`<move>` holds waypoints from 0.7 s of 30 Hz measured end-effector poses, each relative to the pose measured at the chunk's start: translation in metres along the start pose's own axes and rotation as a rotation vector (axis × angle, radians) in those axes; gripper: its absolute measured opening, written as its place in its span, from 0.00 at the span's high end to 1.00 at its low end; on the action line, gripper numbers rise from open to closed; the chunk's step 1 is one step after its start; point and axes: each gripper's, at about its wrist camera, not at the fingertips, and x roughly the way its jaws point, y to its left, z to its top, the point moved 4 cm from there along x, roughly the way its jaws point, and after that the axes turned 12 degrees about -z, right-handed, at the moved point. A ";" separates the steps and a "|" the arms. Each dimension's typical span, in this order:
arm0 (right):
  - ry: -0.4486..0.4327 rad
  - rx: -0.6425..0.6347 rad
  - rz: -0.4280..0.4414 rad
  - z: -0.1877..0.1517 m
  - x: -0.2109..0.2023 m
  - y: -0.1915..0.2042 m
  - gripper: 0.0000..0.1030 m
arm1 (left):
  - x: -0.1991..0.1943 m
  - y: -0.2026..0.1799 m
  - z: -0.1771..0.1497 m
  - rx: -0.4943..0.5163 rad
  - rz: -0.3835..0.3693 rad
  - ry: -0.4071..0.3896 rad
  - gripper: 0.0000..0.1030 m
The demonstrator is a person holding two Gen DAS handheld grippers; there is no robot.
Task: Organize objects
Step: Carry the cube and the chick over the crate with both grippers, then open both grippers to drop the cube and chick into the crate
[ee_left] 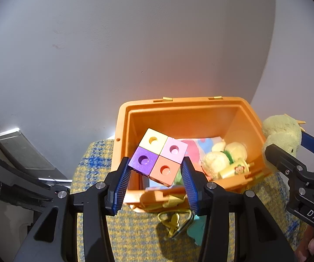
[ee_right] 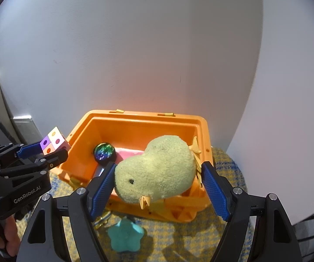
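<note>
Two toys hang over our open orange plastic box (ee_right: 135, 128). We grasp the four-coloured block of plastic cubes (ee_left: 158, 156), holed faces up, in the left hand-held gripper (ee_left: 157, 183) above the near rim. Our right hand-held gripper (ee_right: 159, 187) clamps the yellow plush chick (ee_right: 157, 168), long axis across the fingers, beak toward the camera. Inside lie a small cream plush toy (ee_left: 222, 157) and a glittery dark ball (ee_right: 104, 151); a teal star (ee_right: 125, 235) sits on the woven surface (ee_right: 178, 240).

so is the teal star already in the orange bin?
No, the teal star lies on the woven mat in front of the orange bin, outside it.
</note>
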 end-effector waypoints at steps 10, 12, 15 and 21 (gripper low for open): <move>0.011 0.008 0.005 0.012 0.029 -0.002 0.25 | 0.029 0.004 0.014 0.000 -0.010 0.019 0.55; 0.012 0.007 0.005 0.014 0.034 -0.002 0.25 | 0.034 0.004 0.015 -0.003 -0.013 0.026 0.55; 0.021 -0.001 0.013 0.015 0.040 -0.001 0.25 | 0.039 0.004 0.015 -0.003 -0.013 0.033 0.55; 0.017 -0.034 0.002 0.016 0.045 0.003 0.10 | 0.040 0.004 0.014 -0.004 0.014 0.032 0.29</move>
